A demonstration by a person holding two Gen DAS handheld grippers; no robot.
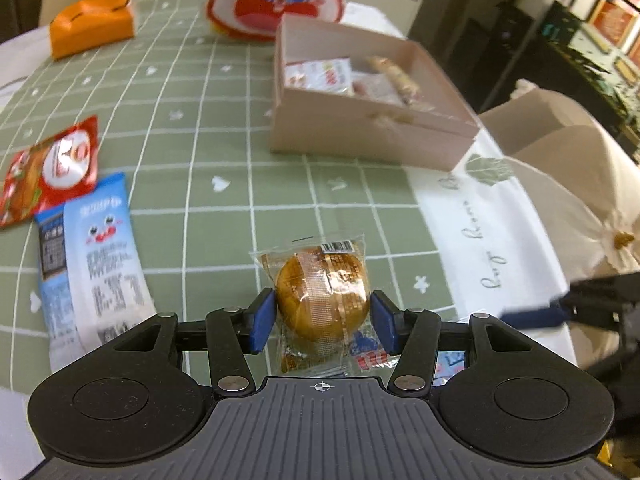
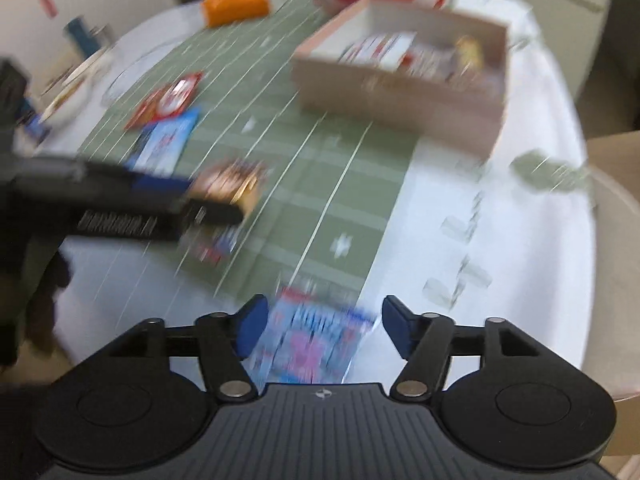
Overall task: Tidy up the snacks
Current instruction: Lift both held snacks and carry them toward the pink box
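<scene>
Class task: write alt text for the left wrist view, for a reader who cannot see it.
The left gripper brackets a wrapped round cake on a green checked tablecloth. Behind sits an open pink box of snacks.

left wrist: low over my fingers, facing across table toward pink box (image 1: 372, 136), close | right wrist: from table's near edge, blurred | shared: pink box (image 2: 404, 92), green cloth (image 1: 208, 128)

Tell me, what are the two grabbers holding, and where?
The left gripper pinches the wrapped cake by its sides. The right gripper is open, holding nothing.
</scene>
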